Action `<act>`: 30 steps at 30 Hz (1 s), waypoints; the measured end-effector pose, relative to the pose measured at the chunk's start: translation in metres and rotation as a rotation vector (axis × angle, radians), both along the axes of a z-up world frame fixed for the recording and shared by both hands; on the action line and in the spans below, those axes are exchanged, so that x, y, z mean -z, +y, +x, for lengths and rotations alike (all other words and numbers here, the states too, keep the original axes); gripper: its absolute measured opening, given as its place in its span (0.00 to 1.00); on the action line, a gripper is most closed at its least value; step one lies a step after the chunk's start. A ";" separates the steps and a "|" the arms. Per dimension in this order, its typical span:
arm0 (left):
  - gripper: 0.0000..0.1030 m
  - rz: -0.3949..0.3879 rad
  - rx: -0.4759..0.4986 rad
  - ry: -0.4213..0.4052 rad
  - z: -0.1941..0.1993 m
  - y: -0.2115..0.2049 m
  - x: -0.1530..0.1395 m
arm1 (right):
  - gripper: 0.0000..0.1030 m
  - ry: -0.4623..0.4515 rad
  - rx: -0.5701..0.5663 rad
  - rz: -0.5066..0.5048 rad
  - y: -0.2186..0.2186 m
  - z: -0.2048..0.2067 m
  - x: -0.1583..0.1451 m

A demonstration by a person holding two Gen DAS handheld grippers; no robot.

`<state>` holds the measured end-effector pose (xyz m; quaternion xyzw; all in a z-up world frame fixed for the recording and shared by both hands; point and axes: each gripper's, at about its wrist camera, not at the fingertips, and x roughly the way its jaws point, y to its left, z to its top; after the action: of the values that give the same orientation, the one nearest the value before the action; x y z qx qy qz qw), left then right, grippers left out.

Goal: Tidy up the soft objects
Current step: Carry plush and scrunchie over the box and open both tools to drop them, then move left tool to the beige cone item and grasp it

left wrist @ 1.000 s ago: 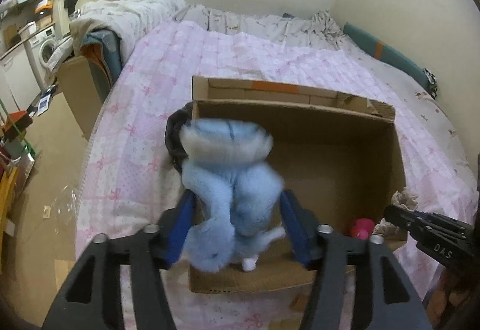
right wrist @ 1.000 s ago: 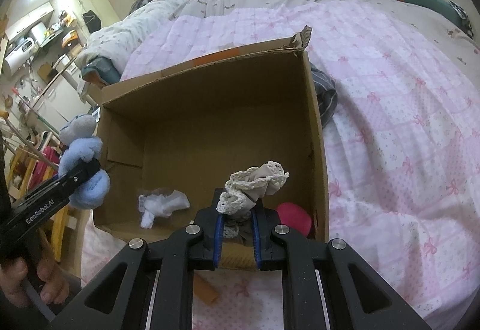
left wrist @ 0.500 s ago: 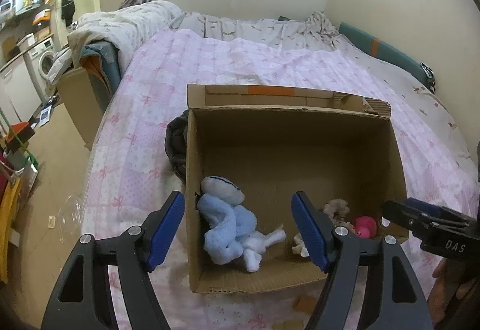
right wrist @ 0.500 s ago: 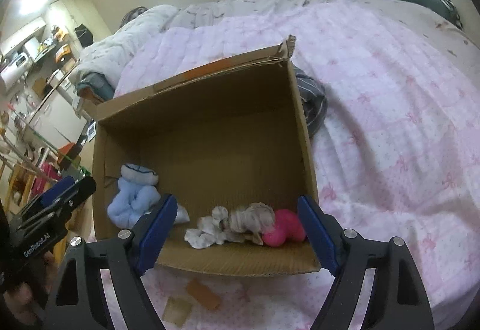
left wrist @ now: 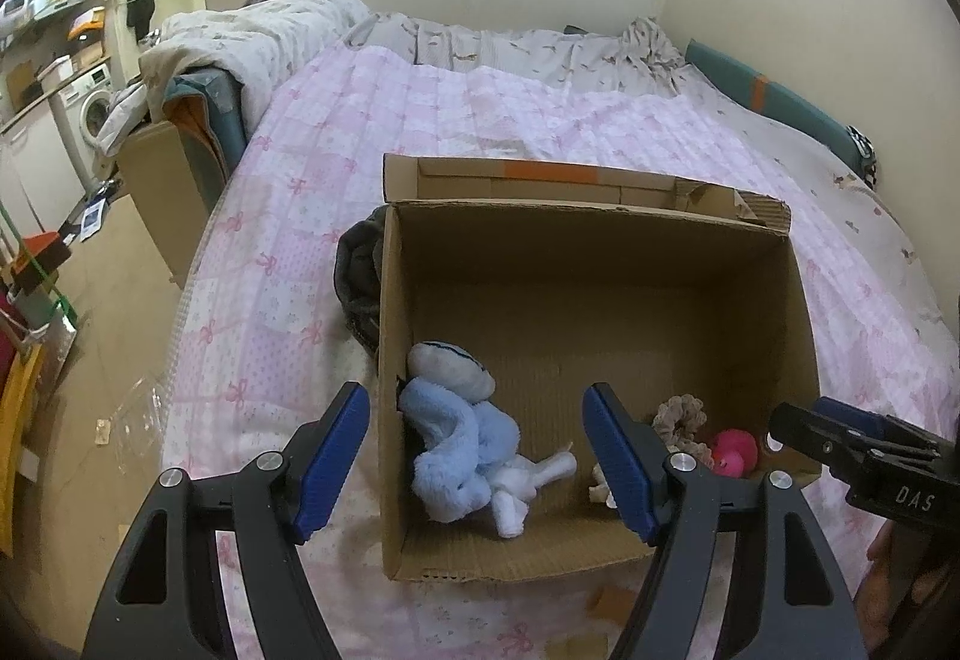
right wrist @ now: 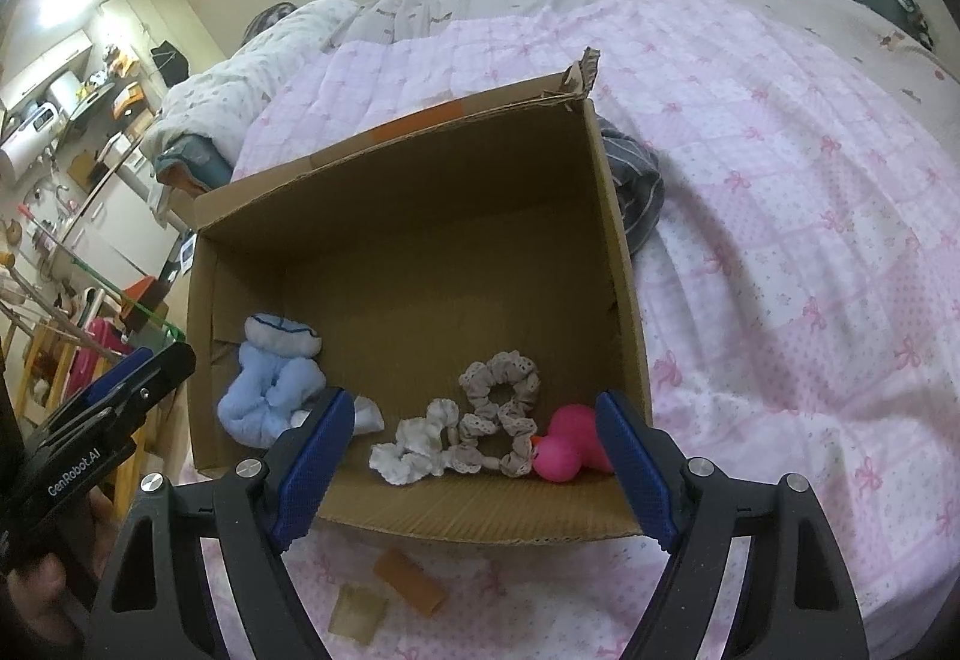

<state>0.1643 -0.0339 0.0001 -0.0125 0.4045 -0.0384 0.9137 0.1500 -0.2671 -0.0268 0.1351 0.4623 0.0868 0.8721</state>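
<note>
An open cardboard box (left wrist: 600, 252) (right wrist: 420, 168) sits on the pink bed. Inside lie a light blue plush toy (left wrist: 459, 444) (right wrist: 270, 390), a small white sock (left wrist: 522, 492) (right wrist: 366, 414), lace scrunchies (right wrist: 480, 420) (left wrist: 678, 420) and a pink rubber duck (right wrist: 570, 444) (left wrist: 735, 450). My left gripper (left wrist: 480, 456) is open and empty above the box's near left corner. My right gripper (right wrist: 468, 456) is open and empty above the box's near wall. Each gripper also shows from the side in the other's view, the right (left wrist: 864, 450) and the left (right wrist: 102, 408).
A dark grey garment (left wrist: 360, 276) (right wrist: 636, 192) lies against the box's far side on the pink quilt (left wrist: 540, 120). Small cardboard scraps (right wrist: 408, 582) lie in front of the box. The floor (left wrist: 90, 360) and household clutter lie to the left of the bed.
Both grippers opened and dropped their loads into the box: the blue plush from the left, the scrunchies from the right. Both have since drawn back slightly.
</note>
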 end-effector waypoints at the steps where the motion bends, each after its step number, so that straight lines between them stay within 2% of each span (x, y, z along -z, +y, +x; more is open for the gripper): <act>1: 0.69 0.004 -0.001 -0.003 -0.001 0.000 -0.001 | 0.85 0.000 -0.001 -0.001 0.000 0.000 0.000; 9: 0.69 0.013 -0.013 -0.013 -0.016 0.006 -0.007 | 0.85 -0.001 -0.006 -0.005 0.002 -0.001 0.000; 14: 0.69 0.086 0.001 -0.035 -0.029 0.002 -0.010 | 0.85 -0.006 0.000 0.008 0.000 -0.008 -0.004; 17: 0.69 0.104 0.007 -0.042 -0.038 0.000 -0.011 | 0.85 -0.035 -0.002 0.007 0.000 -0.015 -0.011; 21: 0.69 0.091 0.005 -0.026 -0.052 0.000 -0.009 | 0.85 -0.073 -0.033 -0.005 0.004 -0.026 -0.021; 23: 0.69 0.059 -0.003 -0.018 -0.060 0.003 -0.009 | 0.85 -0.084 -0.053 -0.019 0.008 -0.033 -0.024; 30: 0.69 0.030 -0.035 0.012 -0.075 0.008 -0.006 | 0.85 -0.056 -0.077 0.002 0.017 -0.049 -0.022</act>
<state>0.0889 -0.0262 0.0063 -0.0061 0.4102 -0.0164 0.9118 0.1013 -0.2504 -0.0050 0.1159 0.4426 0.1244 0.8804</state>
